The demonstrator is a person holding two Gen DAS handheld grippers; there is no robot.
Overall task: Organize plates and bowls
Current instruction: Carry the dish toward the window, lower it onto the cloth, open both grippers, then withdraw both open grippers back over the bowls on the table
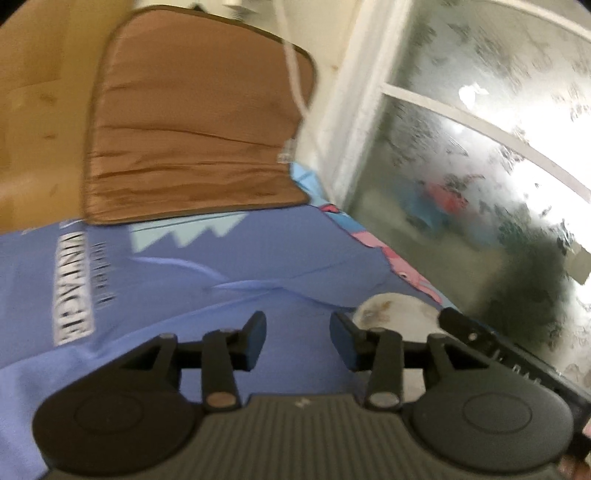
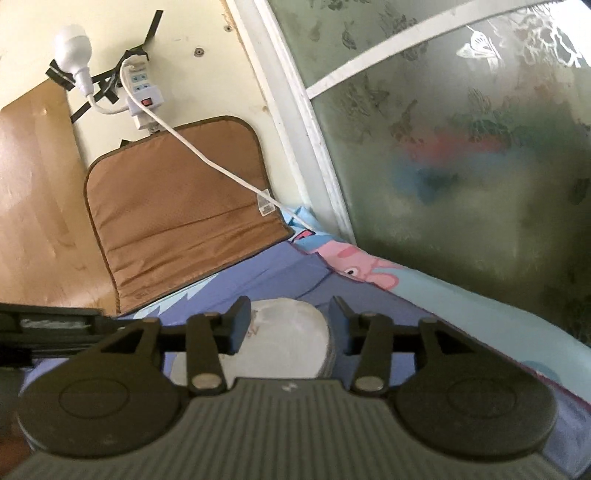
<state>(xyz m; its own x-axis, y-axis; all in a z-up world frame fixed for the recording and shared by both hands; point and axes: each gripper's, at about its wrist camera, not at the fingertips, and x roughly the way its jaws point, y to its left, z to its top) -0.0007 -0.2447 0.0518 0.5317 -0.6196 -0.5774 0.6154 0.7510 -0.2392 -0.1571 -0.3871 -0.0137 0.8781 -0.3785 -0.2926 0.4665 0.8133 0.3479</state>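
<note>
You can read one word only: "VINTAGE" [image 1: 72, 288], in white block capitals on the blue sheet [image 1: 221, 280], lying sideways just below the brown mat [image 1: 195, 122]. A smaller line beside it is too blurred for you to make out.

Cream wall [image 2: 192, 29], frosted patterned window [image 2: 461, 155], brown cushion [image 2: 184, 206], blue printed cloth [image 1: 229, 280]
</note>
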